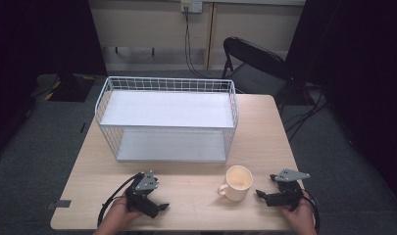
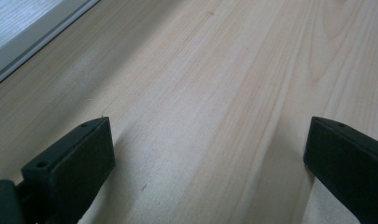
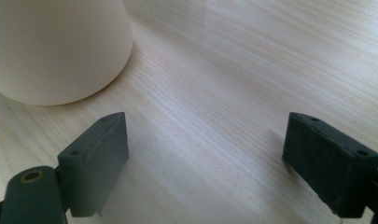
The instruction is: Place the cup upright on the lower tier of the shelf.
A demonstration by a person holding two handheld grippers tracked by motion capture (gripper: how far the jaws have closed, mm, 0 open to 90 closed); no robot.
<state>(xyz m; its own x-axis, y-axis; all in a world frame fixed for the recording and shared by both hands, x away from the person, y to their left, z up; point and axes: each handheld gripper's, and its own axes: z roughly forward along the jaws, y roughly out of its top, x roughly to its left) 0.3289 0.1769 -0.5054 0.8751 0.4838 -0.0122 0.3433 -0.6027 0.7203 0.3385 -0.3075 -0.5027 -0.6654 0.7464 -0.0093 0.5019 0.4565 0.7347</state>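
The cream mug is standing upright near the front edge of the wooden table, mouth up, in front of the right end of the white wire shelf rack. It looks empty. Its long axis is running vertically; its handle is pointing toward the person's left and slightly toward the table's front edge, away from the right gripper.

The right gripper is resting low over the table just beside the mug, on its right, jaws spread wide with nothing between them. In the right gripper view the mug's wall is sitting ahead and off to the left of the jaw line, not between the pads.

The left gripper is lying well apart from the mug, jaws likewise wide and holding nothing; bare table is showing between them.

Risks, as judged:
- The gripper is lining up beside the mug, not on it. Advancing straight, the near jaw could be nudging the wall and sliding or tipping the mug.
- The wall is smooth and tapering; a pinch on it could be slipping.
- The handle is facing away from the right gripper, so a handle grasp would be needing a reach around or the left gripper.
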